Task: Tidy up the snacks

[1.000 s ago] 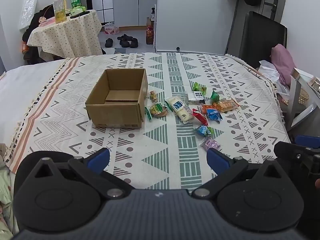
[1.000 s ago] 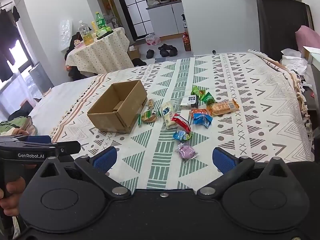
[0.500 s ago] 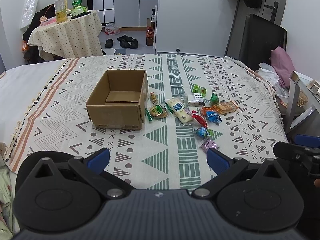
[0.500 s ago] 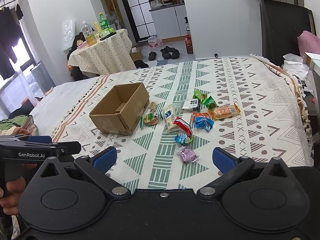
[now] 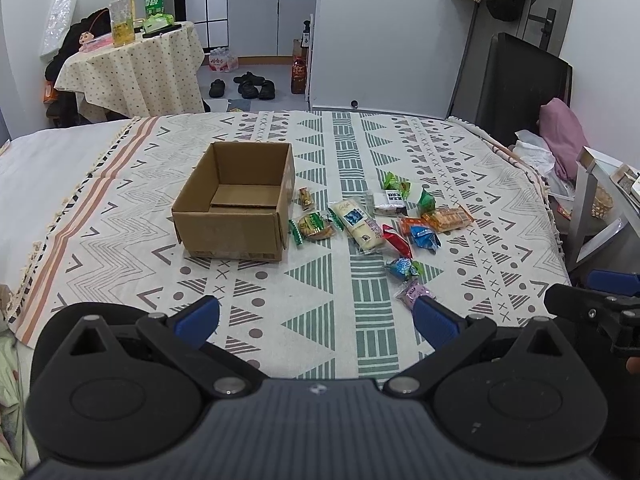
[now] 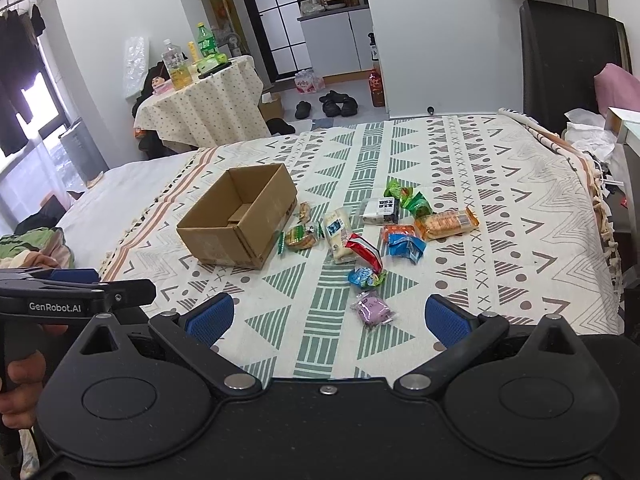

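Ahead of both wide-open, empty grippers: left gripper, right gripper, snacks beside box.

A bed spread with a cream blanket patterned in green and grey triangles and zigzags carries an open cardboard box, upright and empty, left of centre. Just right of the box, a loose scatter of wrapped snacks lies on the blanket: a green-edged biscuit pack nearest the box, a long pale packet, a red wrapper, a blue one, an orange cracker pack, two green sweets and, nearest the camera, a purple packet.
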Action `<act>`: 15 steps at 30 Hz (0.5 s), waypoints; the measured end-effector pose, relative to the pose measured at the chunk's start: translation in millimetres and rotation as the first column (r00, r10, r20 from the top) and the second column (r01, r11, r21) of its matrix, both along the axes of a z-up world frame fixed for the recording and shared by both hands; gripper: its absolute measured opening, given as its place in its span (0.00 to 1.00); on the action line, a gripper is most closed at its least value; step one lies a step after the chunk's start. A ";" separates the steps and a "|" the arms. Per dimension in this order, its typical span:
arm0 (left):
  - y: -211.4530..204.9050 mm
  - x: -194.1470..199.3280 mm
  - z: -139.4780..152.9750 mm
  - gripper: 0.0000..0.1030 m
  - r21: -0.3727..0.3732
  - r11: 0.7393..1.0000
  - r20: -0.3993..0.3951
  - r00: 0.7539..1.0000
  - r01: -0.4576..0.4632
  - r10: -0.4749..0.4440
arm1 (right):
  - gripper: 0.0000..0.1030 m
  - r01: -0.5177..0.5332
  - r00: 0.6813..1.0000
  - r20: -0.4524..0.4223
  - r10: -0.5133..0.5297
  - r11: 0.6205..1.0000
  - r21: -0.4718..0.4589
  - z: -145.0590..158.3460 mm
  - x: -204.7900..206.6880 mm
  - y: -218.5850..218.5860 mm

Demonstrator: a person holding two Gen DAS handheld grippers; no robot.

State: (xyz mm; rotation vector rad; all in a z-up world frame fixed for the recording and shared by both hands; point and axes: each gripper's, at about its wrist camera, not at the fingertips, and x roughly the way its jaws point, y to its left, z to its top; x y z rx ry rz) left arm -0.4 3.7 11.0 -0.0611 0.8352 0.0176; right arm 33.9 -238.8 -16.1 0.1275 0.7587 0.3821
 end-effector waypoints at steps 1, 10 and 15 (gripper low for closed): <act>0.4 -0.5 -0.2 1.00 -0.002 1.000 0.001 1.000 0.000 0.000 | 1.00 0.000 1.000 0.001 0.000 1.000 -0.003 0.7 0.1 0.3; -2.0 0.3 -1.6 1.00 0.000 1.000 0.001 1.000 0.003 -0.003 | 1.00 -0.002 1.000 0.005 0.002 1.000 -0.018 0.6 0.2 1.5; -3.3 -0.1 -2.2 1.00 0.000 1.000 0.000 1.000 0.004 -0.004 | 1.00 -0.003 1.000 0.004 0.003 1.000 -0.025 -0.8 1.0 0.2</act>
